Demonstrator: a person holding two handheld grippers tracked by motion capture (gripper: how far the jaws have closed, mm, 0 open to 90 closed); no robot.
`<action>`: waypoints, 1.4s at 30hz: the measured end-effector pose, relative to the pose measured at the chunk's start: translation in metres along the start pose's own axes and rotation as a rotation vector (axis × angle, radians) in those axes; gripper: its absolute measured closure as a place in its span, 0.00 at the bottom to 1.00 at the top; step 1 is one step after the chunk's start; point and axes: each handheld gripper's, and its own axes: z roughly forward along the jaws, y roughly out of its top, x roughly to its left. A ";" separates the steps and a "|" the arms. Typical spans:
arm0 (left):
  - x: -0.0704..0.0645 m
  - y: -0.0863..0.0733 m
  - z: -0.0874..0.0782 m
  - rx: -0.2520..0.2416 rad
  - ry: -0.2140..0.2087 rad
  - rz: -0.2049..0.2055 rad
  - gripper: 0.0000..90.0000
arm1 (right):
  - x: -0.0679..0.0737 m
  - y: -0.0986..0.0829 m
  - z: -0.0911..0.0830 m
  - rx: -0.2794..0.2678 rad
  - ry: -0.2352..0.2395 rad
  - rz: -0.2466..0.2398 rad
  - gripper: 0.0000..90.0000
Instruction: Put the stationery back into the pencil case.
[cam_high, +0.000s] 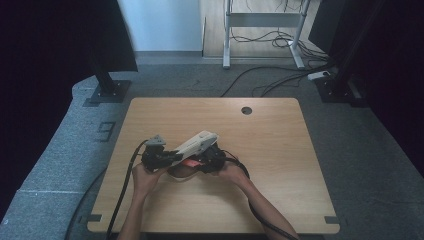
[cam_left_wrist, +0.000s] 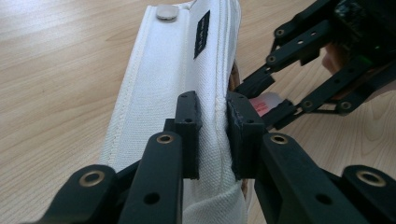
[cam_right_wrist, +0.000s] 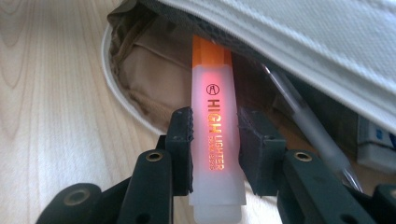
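The left gripper (cam_left_wrist: 214, 135) pinches the raised edge of a white canvas pencil case (cam_left_wrist: 163, 93), lifted above the wooden table (cam_high: 280, 150); its small black label is unreadable. The right gripper (cam_right_wrist: 215, 149) clamps an orange highlighter (cam_right_wrist: 215, 140), printed "HIGH LIGHTER", at the case's open mouth beside a clear pen (cam_right_wrist: 303, 121).

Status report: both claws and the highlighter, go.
Left claw shut on white pouch flap. Right claw around orange highlighter at pouch mouth, grip unclear. Clear pen lies beside it.
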 end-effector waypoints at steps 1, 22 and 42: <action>0.000 0.000 0.000 0.001 0.000 0.001 0.85 | 0.000 0.001 0.002 0.002 -0.003 -0.003 0.72; 0.000 0.000 0.000 0.003 -0.005 0.000 0.85 | -0.006 0.005 0.014 -0.016 0.001 0.033 0.66; 0.000 0.000 0.001 0.005 -0.002 0.003 0.84 | -0.003 -0.019 -0.005 -0.016 -0.049 0.063 0.70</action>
